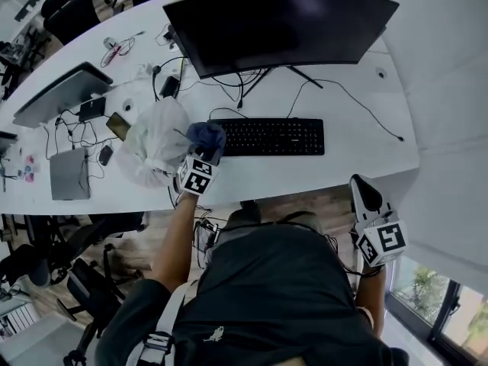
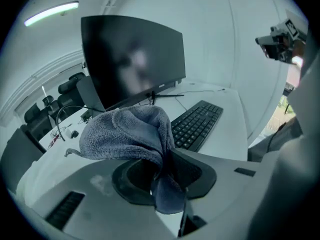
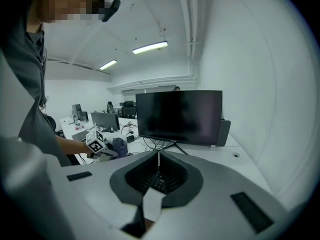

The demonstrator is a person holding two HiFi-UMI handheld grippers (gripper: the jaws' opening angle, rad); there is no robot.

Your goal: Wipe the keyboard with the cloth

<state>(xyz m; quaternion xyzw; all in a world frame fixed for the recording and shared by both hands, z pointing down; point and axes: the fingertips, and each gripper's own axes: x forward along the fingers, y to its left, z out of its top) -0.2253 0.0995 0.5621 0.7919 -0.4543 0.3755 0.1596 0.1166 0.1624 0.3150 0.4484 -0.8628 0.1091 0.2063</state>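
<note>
Our left hand-held gripper (image 2: pixel 162 156) clenches the cloth (image 2: pixel 125 131) near the keyboard (image 1: pixel 271 136). We should press it flat and sweep lightly along the rows. Our right hand-held gripper (image 3: pixel 159 159) hangs closed, empty.

Dark monitor (image 1: pixel 278 25) on a splayed stand at the back of the white desk (image 1: pixel 358 151), screen blank. Black cable (image 1: pixel 366 109) trailing from it toward the desk's right end. Crumpled white plastic bag (image 1: pixel 152 147) left of centre, near the front edge. Closed grey laptop (image 1: pixel 61 94) further left, flat grey case (image 1: pixel 69 174) nearer the front, loose cables (image 1: pixel 72 132) between. Black office chairs (image 1: pixel 72 10) beyond the desk. Strip lights (image 3: pixel 150 47) lit overhead.
</note>
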